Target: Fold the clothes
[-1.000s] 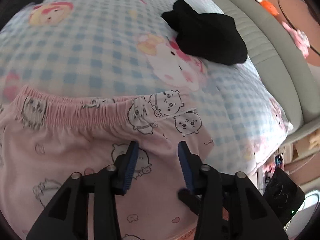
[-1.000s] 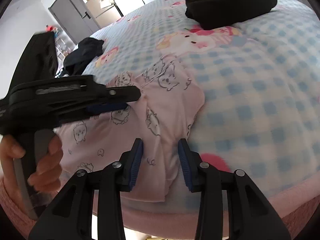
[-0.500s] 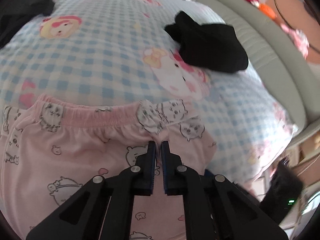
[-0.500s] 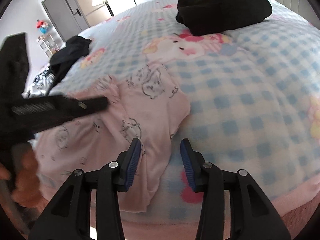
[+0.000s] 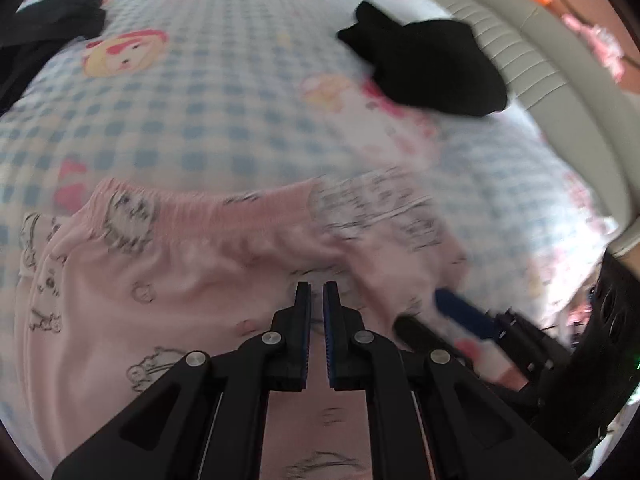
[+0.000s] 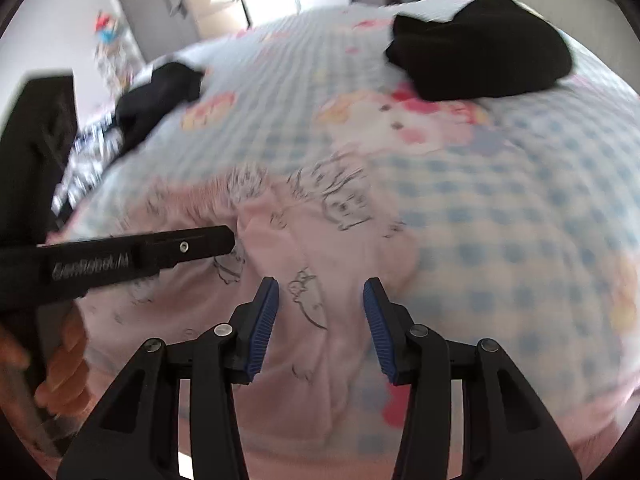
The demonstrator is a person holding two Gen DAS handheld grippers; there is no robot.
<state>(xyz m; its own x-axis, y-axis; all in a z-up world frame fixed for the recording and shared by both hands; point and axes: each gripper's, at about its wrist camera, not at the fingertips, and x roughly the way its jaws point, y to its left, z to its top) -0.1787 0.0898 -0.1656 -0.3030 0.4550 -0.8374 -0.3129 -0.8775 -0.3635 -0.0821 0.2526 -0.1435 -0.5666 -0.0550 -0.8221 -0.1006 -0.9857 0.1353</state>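
Observation:
Pink pyjama shorts (image 5: pixel 180 280) with cartoon prints lie on the checked bed cover, waistband away from me. My left gripper (image 5: pixel 317 292) pinches a fold of the pink fabric just below the waistband; only a narrow gap shows between its jaws, which are opening slightly, and the cloth puckers toward the tips. In the right wrist view the shorts (image 6: pixel 320 248) lie under my right gripper (image 6: pixel 320 300). Its jaws are opening, with cloth below and between them, and the pads touch nothing. The left gripper's finger (image 6: pixel 200 242) reaches in from the left, held by a hand (image 6: pixel 64 360).
A folded black garment (image 5: pixel 432 68) sits at the far right of the bed (image 5: pixel 200 120) near the padded headboard (image 5: pixel 540 80). A second black garment (image 6: pixel 160 96) lies crumpled at the far left edge. The right gripper's blue pad (image 5: pixel 460 312) shows to the right of the shorts.
My left gripper's jaws came together on the pink fabric below the waistband and the cloth bunched up. My right gripper's jaws spread wider and it shifted across the shorts' right side.

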